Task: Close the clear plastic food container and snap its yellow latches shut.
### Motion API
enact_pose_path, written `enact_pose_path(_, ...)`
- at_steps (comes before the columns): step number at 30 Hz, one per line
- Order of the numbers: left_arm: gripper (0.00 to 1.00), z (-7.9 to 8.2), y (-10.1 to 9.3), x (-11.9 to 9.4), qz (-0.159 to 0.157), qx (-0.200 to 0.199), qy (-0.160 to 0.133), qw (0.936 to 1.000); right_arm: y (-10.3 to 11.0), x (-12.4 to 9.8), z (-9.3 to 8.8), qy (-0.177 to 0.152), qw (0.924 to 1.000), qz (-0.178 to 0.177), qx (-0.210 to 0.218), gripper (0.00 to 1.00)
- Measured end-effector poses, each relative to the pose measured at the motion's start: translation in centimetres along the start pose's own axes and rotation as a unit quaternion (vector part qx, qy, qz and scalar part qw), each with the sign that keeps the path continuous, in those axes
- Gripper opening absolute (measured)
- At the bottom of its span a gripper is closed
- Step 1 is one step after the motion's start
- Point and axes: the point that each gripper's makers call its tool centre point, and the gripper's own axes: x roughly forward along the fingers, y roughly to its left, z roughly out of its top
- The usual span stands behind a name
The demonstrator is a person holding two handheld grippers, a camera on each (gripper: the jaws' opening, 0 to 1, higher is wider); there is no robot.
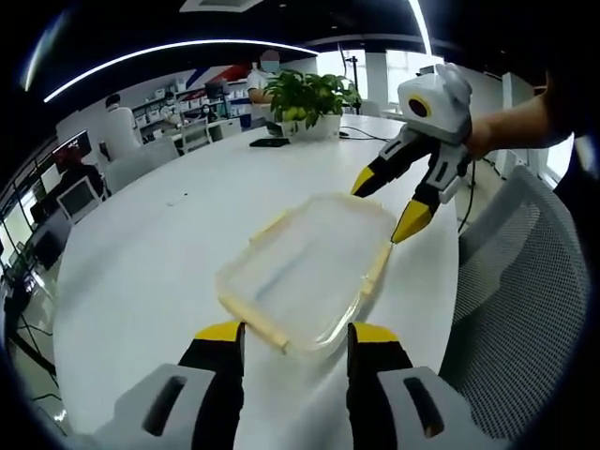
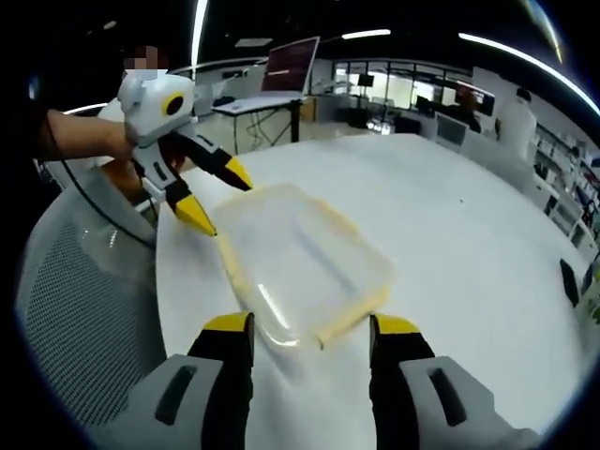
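I am seeing the food container (image 1: 307,272) lying on the table (image 1: 141,272) just ahead of my left gripper (image 1: 296,339), its near edge sitting between the jaw tips. My right gripper (image 1: 386,206) is coming in from the far right, its jaws standing apart over the container's far corner. Beyond the container, a potted plant (image 1: 309,101) is standing at the table's far end, with a phone (image 1: 269,142) lying just left of it. A mesh chair (image 1: 520,281) is sitting to my right, beside the table edge.
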Motion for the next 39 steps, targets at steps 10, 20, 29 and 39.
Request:
enact_pose_path(10, 0.37, 0.6, 1.6, 1.1, 0.000, 0.004, 0.002, 1.0000, -1.5, 0.7, 0.6, 0.001, 1.0000, -0.004, 0.002, 0.46)
enact_pose_path(20, 0.37, 1.3, 3.0, 2.1, 0.000, 0.006, 0.005, 1.0000, -3.1, 1.5, 1.2, 0.006, 1.0000, -0.005, 0.000, 0.46)
enact_pose_path(29, 0.37, 1.8, 4.5, 3.0, 0.002, 0.005, 0.007, 1.0000, -4.5, 2.4, 1.8, 0.011, 0.9999, -0.006, -0.001, 0.46)
enact_pose_path(39, 0.37, 2.3, 5.7, 3.8, 0.001, 0.009, 0.011, 0.9999, -5.9, 3.1, 2.4, 0.015, 0.9998, -0.008, 0.001, 0.46)
